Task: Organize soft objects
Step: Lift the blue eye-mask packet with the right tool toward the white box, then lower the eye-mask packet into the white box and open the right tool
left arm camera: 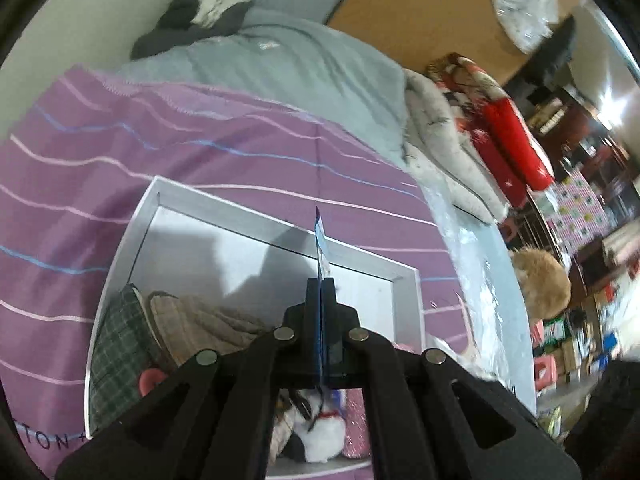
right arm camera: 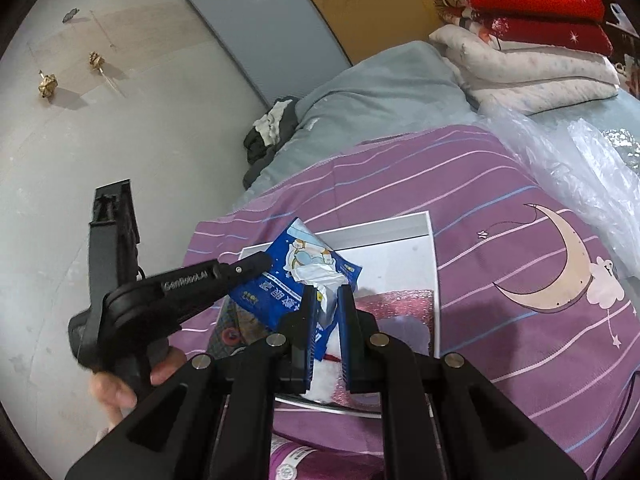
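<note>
Blue packet (right arm camera: 296, 276) held edge-on by both grippers, long axis level

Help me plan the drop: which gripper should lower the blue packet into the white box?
Left. The left gripper already pinches the blue packet above the white box; the right gripper holds only its torn edge.

A bed (right arm camera: 520, 280) under a purple striped cover stands against a pale wall (right arm camera: 120, 120), folded quilts (right arm camera: 528, 40) stacked behind.

Matte black claw (right arm camera: 325, 296) with blue pads, silver rivets.
</note>
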A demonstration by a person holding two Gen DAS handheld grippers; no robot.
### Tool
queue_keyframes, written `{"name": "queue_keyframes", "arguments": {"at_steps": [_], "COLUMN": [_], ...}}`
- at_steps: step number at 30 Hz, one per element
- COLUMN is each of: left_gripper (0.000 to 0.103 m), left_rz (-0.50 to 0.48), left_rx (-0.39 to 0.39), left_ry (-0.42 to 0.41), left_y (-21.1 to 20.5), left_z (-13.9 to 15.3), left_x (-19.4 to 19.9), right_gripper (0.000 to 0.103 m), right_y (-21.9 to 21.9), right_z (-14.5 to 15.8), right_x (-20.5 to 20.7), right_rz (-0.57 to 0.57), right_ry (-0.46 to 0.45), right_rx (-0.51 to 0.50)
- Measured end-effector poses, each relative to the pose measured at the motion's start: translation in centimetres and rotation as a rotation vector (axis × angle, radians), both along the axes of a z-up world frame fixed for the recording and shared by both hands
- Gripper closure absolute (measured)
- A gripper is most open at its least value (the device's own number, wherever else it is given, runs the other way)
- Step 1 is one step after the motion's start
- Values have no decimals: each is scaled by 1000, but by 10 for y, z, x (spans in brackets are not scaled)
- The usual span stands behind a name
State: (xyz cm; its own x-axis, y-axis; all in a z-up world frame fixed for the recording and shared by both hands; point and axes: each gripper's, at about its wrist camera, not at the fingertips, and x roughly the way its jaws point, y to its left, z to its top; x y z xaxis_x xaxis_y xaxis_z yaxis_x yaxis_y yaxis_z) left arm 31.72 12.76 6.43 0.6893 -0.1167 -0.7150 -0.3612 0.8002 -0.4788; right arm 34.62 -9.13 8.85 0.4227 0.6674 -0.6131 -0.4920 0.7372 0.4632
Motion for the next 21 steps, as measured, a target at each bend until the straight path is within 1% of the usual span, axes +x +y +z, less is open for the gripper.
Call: {"name": "queue_keyframes", "arguments": {"at_steps": [3, 6, 9, 13, 16, 18, 21], "left_gripper": [102, 102, 102, 102, 102, 102, 101], "left_rz": [29, 38, 46, 47, 23, -10, -69], "left_rx": [-11, -50, -38, 42, 80, 126, 231], "left_ry": [26, 43, 78, 182, 207, 226, 291], "left_y": [5, 6, 3, -5, -10, -16, -27], "left_z": [-8, -15, -20, -36, -40, -41, -45], "left_x": [8, 17, 26, 40, 36, 36, 44], "right_gripper": [94, 94, 94, 94, 94, 94, 94], "right_y": [-2, -6, -6, -5, -4, -4, -4], "right_z": [-5, -5, -5, -6, -8, -10, -11], "right_x": [3, 3, 3, 3, 2, 3, 4], "right_rz": [-13, -23, -27, -28, -31, -33, -39], "right_ry": [4, -1, -8, -7, -3, 0, 3], "right_rx": [-3, -4, -7, -12, -23, -22, -27]}}
